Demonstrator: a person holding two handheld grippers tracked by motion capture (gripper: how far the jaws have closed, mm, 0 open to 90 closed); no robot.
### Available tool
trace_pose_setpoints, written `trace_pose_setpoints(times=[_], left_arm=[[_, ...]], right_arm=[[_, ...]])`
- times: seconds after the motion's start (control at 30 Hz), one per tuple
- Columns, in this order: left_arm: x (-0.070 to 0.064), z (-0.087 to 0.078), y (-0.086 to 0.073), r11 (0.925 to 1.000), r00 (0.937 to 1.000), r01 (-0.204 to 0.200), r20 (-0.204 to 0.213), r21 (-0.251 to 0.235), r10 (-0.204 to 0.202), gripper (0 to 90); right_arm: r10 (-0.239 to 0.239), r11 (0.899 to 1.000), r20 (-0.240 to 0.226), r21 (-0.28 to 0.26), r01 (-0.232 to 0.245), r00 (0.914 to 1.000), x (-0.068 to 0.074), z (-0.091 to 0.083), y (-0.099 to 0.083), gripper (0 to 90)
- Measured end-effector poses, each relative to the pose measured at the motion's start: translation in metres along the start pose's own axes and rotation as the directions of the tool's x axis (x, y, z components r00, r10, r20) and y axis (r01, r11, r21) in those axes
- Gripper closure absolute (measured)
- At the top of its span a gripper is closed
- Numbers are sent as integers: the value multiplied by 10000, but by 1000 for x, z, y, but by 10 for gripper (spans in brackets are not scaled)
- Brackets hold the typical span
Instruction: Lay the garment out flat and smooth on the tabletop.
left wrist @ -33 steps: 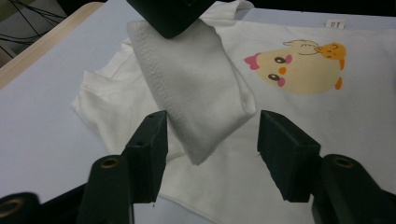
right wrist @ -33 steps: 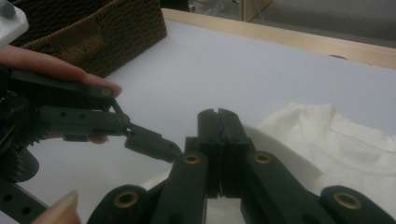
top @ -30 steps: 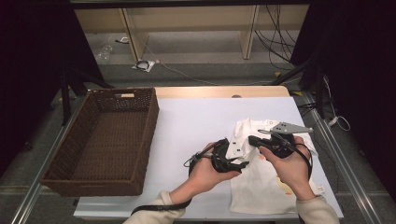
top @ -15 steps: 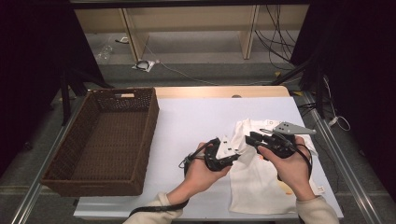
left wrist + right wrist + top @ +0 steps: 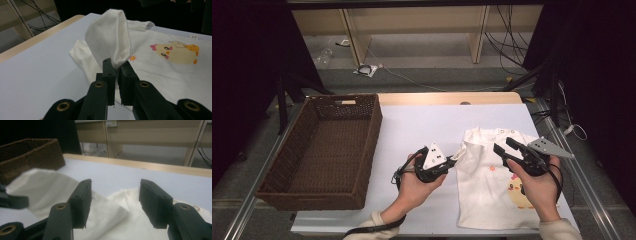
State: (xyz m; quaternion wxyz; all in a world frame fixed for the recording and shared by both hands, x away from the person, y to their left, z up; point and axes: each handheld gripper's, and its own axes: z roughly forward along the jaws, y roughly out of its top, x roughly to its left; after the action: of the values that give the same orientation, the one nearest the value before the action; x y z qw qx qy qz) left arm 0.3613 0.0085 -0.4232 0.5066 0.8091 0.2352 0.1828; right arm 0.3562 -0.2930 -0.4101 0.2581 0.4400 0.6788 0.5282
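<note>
A small white shirt (image 5: 492,185) with a yellow chick print (image 5: 176,52) lies flat on the right half of the table. My left gripper (image 5: 451,161) is shut on the shirt's left sleeve (image 5: 110,40) and holds it lifted off the table. My right gripper (image 5: 504,145) hovers open over the shirt's upper part, with nothing between its fingers (image 5: 81,202). In the right gripper view the raised sleeve (image 5: 42,187) shows at the left, with the shirt (image 5: 120,220) below the jaws.
A dark brown wicker basket (image 5: 287,185) stands empty on the left side of the table; its corner (image 5: 32,151) shows in the right gripper view. The pale table top (image 5: 422,125) has a wooden far edge (image 5: 447,98). Cables lie on the floor beyond.
My left gripper has pulled the sleeve out to the left, and the shirt now lies spread flat. My right gripper has let go and stands open.
</note>
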Motion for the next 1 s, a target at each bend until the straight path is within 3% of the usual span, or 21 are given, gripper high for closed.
trace_pose_setpoints(times=[0.37,1.0], left_arm=[[5,-9,2,9995,9994,241,-246,-212,-246,840],[26,-25,1,9954,9895,819,-1156,-489,-871,840]], right_arm=[[-650,9954,93,709,642,9978,-5,-2,-25,411],[-621,9944,-32,860,622,9981,-4,-9,-35,409]])
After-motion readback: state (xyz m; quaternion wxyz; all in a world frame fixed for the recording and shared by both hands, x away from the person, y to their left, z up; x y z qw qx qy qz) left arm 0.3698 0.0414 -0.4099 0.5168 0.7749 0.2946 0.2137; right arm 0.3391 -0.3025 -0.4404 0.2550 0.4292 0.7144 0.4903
